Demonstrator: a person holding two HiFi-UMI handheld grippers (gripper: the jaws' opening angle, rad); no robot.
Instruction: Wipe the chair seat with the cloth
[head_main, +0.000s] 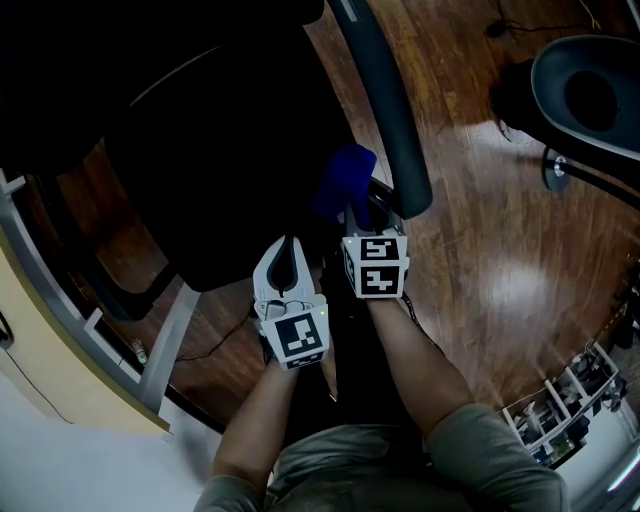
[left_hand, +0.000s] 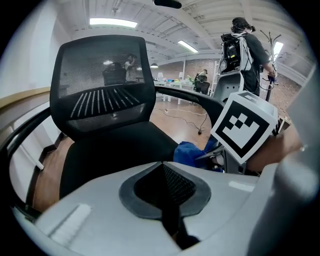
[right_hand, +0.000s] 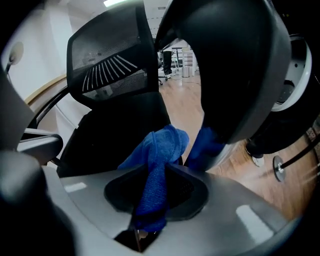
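A black office chair seat (head_main: 230, 170) (left_hand: 115, 150) (right_hand: 115, 135) lies ahead of both grippers. My right gripper (head_main: 355, 215) (right_hand: 160, 167) is shut on a blue cloth (head_main: 343, 180) (right_hand: 160, 147) (left_hand: 192, 152), which bunches beyond the jaws at the seat's right edge, beside the chair's dark armrest (head_main: 392, 110) (right_hand: 235, 65). Just to its left and a little nearer me, my left gripper (head_main: 287, 240) (left_hand: 162, 165) is over the seat's front edge, its jaws shut with nothing between them. The mesh backrest (left_hand: 105, 85) (right_hand: 110, 65) stands upright behind the seat.
A white desk frame (head_main: 165, 345) and wall run along the left. A second chair (head_main: 585, 90) stands on the wooden floor at the upper right, and a wire rack (head_main: 560, 400) at the lower right. In the left gripper view a person (left_hand: 247, 50) stands farther off.
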